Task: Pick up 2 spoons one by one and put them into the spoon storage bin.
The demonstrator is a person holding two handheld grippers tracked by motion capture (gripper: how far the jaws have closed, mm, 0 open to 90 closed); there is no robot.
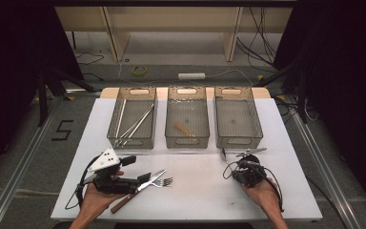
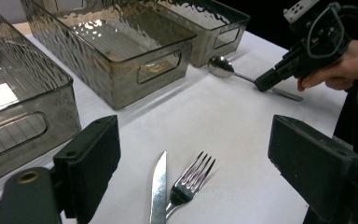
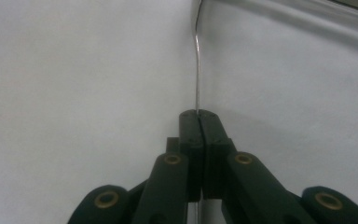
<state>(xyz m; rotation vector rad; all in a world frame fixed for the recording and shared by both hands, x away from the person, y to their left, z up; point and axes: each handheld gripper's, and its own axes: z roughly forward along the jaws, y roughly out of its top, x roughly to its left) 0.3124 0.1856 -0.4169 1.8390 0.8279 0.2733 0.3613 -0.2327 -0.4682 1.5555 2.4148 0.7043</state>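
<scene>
- High view: the right gripper (image 1: 242,168) grips a shiny metal spoon (image 1: 224,156) lying on the white table (image 1: 195,200) before three smoked-plastic bins (image 1: 238,125).
- Left gripper view: the left gripper (image 2: 214,154) is spread wide above a steel knife (image 2: 158,186) and fork (image 2: 191,179).
- Right gripper view: jaws pinched on the spoon handle; next, probably lift it toward a bin.

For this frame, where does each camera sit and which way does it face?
High view: above the person's side, looking forward and down on the table and three bins; both forearms enter at the bottom.
Left gripper view: on the left tongs, open over knife and fork.
Right gripper view: on the right tongs, shut on the spoon handle.
Shared: left view also shows spoon and right tongs.
</scene>
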